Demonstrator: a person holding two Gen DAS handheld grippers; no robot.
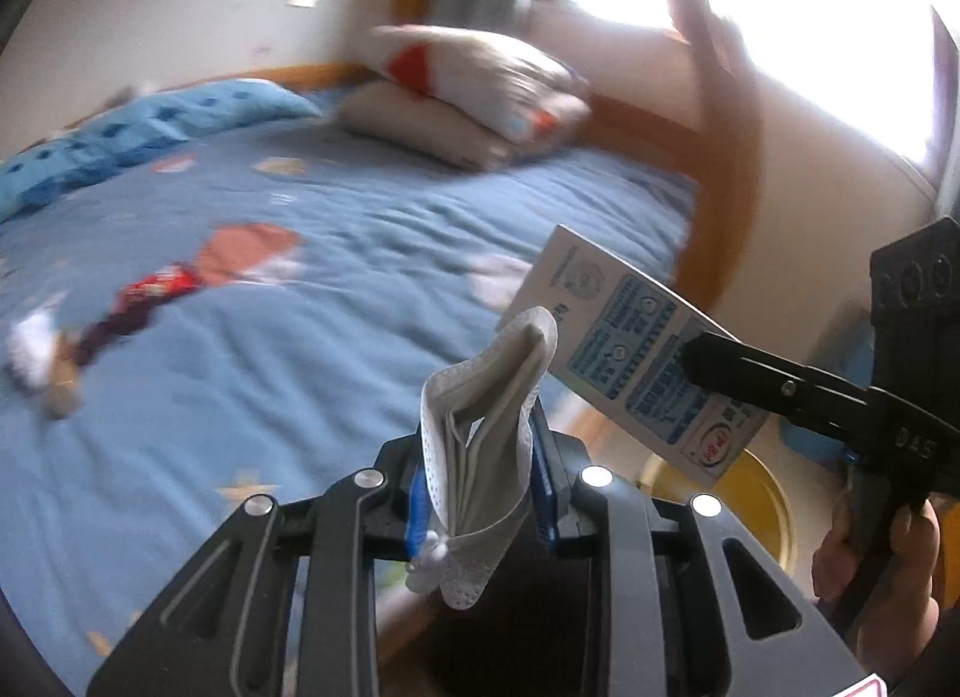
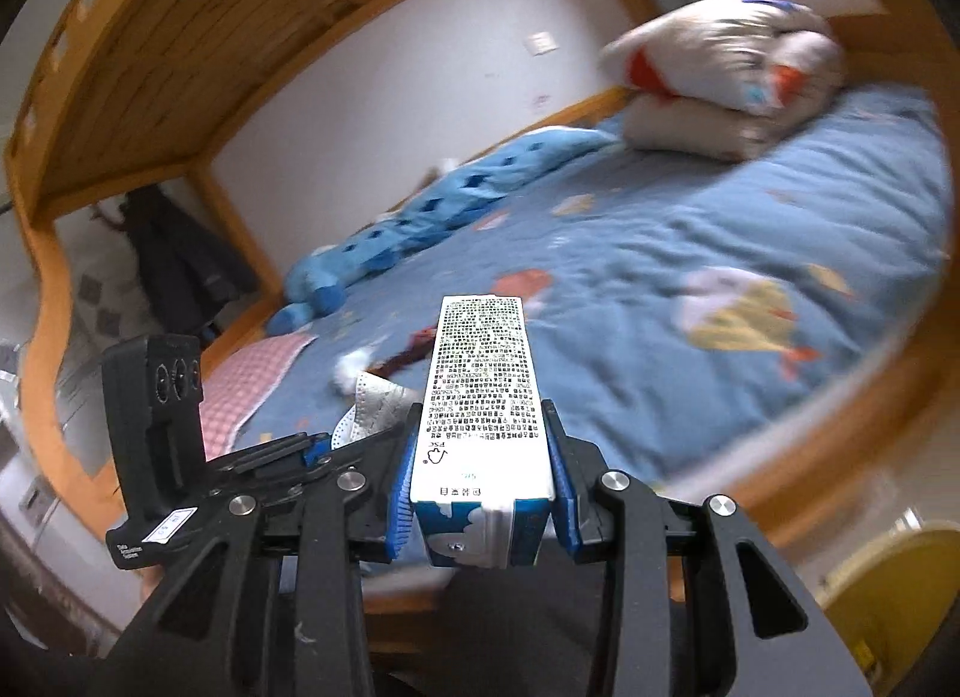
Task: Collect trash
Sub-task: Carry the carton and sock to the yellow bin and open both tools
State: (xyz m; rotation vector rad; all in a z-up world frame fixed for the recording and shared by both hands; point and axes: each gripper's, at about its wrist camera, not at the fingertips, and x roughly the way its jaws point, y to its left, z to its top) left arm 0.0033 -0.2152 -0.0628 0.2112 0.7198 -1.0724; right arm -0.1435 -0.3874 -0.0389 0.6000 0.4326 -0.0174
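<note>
L tongs (image 1: 480, 457) pinch a folded face mask (image 1: 486, 427); R tongs (image 2: 480, 493) clamp a milk carton (image 2: 480, 397), both held off the bed (image 2: 690, 253). Yellow bin (image 1: 762, 499) sits low right. Keep both grips firm, move over the bin opening, then release. Wrappers (image 1: 150, 295) left on bed.

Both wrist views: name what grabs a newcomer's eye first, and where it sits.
The left gripper pinches a folded white face mask upright between its fingers. The right gripper clamps a white-and-blue drink carton, held over the blue bedspread. More litter, a red wrapper and crumpled tissue, lies on the bed's left side.
</note>
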